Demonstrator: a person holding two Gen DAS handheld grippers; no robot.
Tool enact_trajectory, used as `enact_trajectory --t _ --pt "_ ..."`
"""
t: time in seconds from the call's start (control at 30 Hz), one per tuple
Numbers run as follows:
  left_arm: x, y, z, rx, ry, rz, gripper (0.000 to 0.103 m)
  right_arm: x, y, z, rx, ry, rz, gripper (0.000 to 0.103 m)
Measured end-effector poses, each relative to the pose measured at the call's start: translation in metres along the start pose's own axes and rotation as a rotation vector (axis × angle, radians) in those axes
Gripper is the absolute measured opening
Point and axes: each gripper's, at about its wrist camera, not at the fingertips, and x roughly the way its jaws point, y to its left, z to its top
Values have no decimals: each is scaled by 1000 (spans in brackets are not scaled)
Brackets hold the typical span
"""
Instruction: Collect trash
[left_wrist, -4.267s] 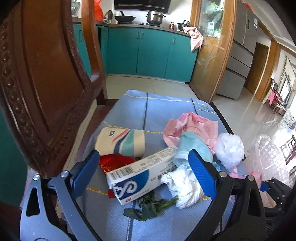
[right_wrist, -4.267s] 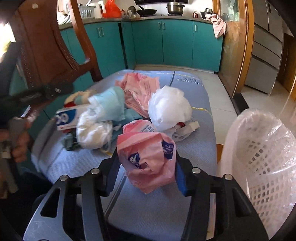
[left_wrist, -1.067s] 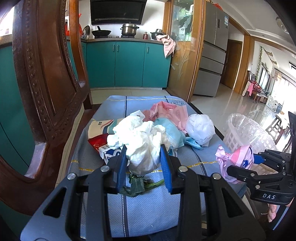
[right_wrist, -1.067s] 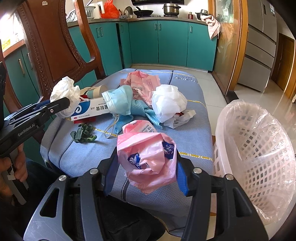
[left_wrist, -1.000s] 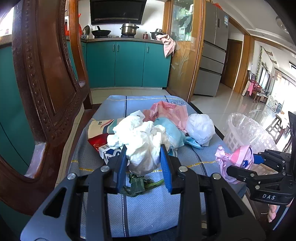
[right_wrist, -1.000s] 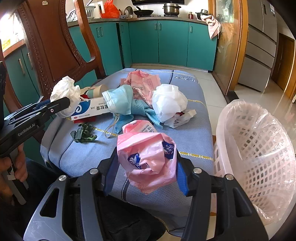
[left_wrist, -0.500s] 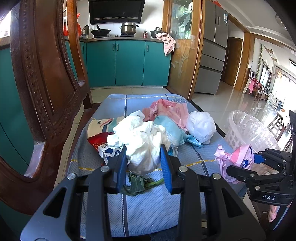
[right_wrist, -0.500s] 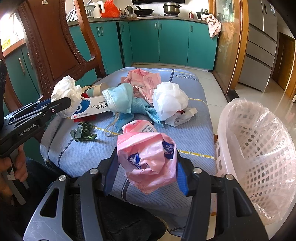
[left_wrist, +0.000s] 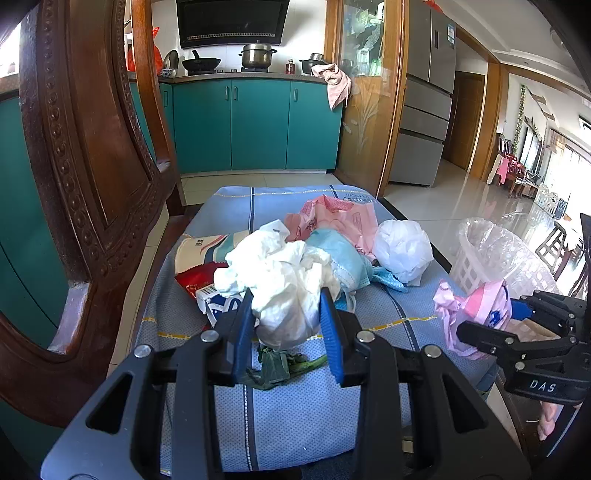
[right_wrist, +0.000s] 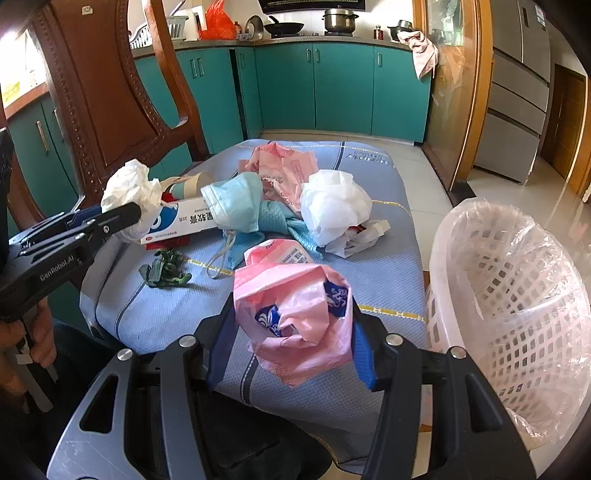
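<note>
My left gripper (left_wrist: 286, 325) is shut on a crumpled white tissue wad (left_wrist: 284, 284), held above the blue cloth (left_wrist: 295, 406); the same wad (right_wrist: 129, 192) shows in the right wrist view at the left. My right gripper (right_wrist: 290, 336) is shut on a pink plastic wrapper (right_wrist: 295, 314), also seen as the pink wrapper (left_wrist: 476, 306) at the right of the left wrist view. On the cloth lie a toothpaste box (right_wrist: 181, 221), a blue face mask (right_wrist: 236, 203), a white plastic wad (right_wrist: 332, 206), a pink bag (right_wrist: 280, 162) and a green leaf scrap (right_wrist: 166, 273).
A white lattice basket (right_wrist: 517, 295) lined with clear plastic stands on the floor to the right of the cloth. A carved wooden chair back (left_wrist: 85, 166) rises at the left. Teal kitchen cabinets (left_wrist: 255, 125) stand behind. A hand (right_wrist: 22, 339) holds the left gripper's handle.
Since about four seconds ago my left gripper has closed on the white tissue wad and lifted it off the pile. Over the last second nothing has visibly moved.
</note>
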Motion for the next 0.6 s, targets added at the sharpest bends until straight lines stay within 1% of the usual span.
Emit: enact_trajectory --t 0.6 --pt "5 -6 -1 12 10 14 35 1 -4 -1 21 -8 4 54"
